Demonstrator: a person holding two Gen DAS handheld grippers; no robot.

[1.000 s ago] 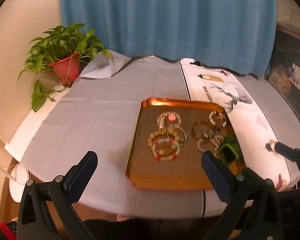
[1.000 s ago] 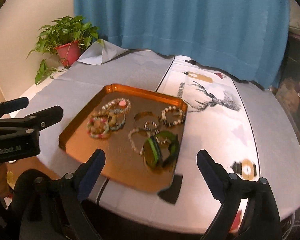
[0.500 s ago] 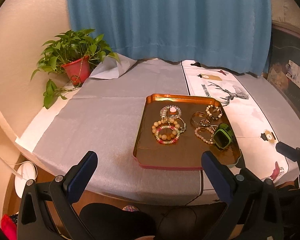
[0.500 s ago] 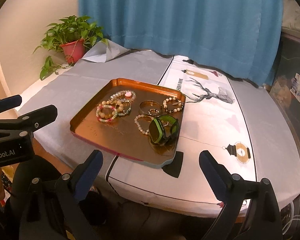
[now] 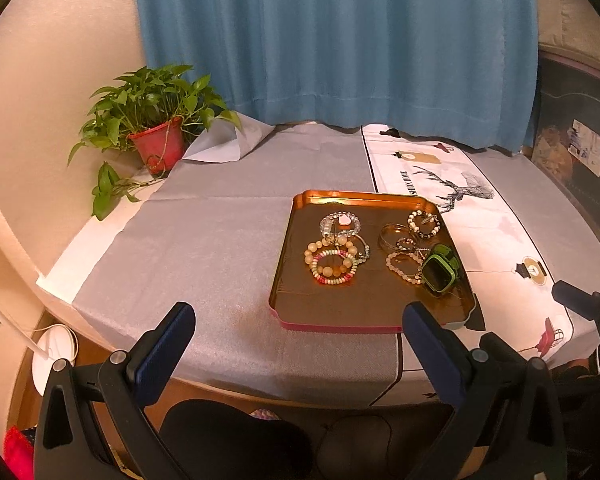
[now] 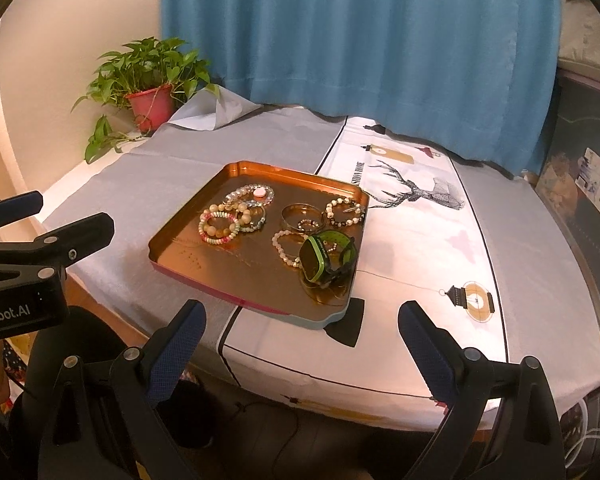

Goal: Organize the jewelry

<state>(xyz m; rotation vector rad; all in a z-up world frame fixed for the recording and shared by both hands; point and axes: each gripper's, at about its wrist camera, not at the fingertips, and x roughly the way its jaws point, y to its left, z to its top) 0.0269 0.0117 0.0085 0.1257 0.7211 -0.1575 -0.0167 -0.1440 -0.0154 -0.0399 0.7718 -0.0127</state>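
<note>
A copper tray [image 5: 300, 308] [image 6: 180, 258] lies near the table's front edge, holding several beaded bracelets [image 5: 334, 266] [image 6: 219, 229], gold bangles [image 5: 394, 235] [image 6: 300, 213] and a green-and-black watch [image 5: 439, 274] [image 6: 324, 260]. My left gripper [image 5: 296, 324] hangs open before the table edge, short of the tray, nothing between its fingers. My right gripper [image 6: 300, 326] is open too, just in front of the tray's near right corner, also empty. The left gripper's body [image 6: 40, 252] shows at the left of the right wrist view.
A potted plant in a red pot [image 5: 158, 148] [image 6: 150, 100] stands at the back left. A grey cloth [image 5: 204, 240] and a white deer-print runner [image 5: 480, 216] [image 6: 416, 240] cover the table. A blue curtain [image 5: 336, 40] hangs behind. A dark cabinet [image 5: 580, 160] stands at right.
Both grippers have pulled back and up from the tray, so the table's front edge and the floor below now show. Both stay open and empty; the jewelry has not moved.
</note>
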